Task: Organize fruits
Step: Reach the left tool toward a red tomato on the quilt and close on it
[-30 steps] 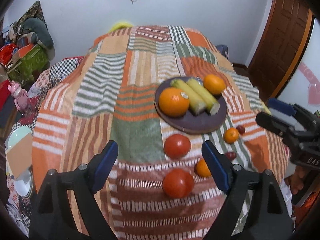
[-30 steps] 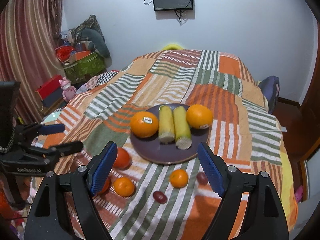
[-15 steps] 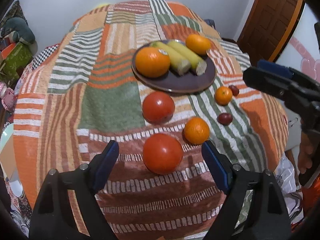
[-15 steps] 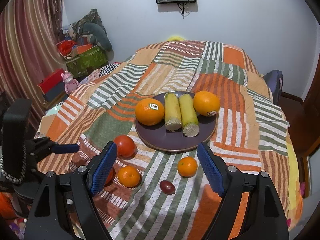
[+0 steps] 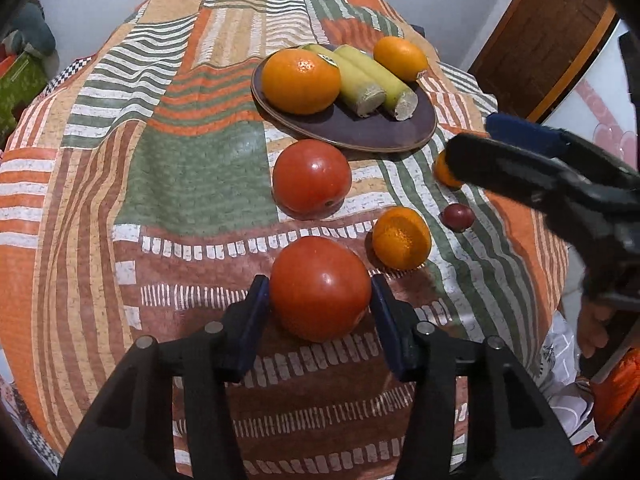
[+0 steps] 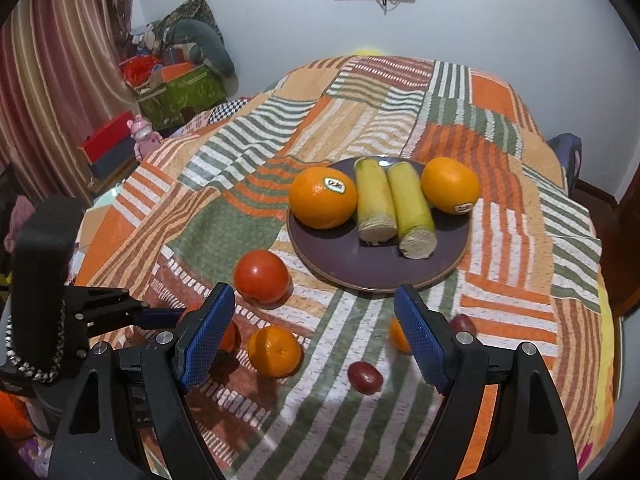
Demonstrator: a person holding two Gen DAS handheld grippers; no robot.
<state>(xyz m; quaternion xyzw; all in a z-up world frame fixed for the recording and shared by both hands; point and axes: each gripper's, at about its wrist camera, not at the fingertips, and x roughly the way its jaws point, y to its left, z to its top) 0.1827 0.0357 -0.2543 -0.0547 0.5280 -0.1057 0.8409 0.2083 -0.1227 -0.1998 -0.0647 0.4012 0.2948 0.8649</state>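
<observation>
On the striped cloth, a near red tomato (image 5: 320,288) sits between the blue pads of my left gripper (image 5: 320,308). The jaws are closing and both pads touch its sides. A second tomato (image 5: 312,176) lies just beyond it, and a mandarin (image 5: 401,238) to the right. The dark plate (image 6: 360,268) holds two oranges and two pieces of corn. My right gripper (image 6: 312,332) hangs open over the cloth in front of the plate, with nothing between its fingers. A small mandarin (image 6: 398,336) is half hidden behind its right finger, and a dark red grape (image 6: 364,376) lies below.
A second grape (image 6: 464,324) lies right of the right gripper. The cloth drops off at the table's round edge (image 5: 552,280). Boxes and a green bin (image 6: 180,88) stand on the floor at the far left, and a wooden door (image 5: 540,40) at the right.
My left gripper sank toward the near tomato and its jaws narrowed from wide open until they touch it. The right gripper dropped a little toward the cloth, still open.
</observation>
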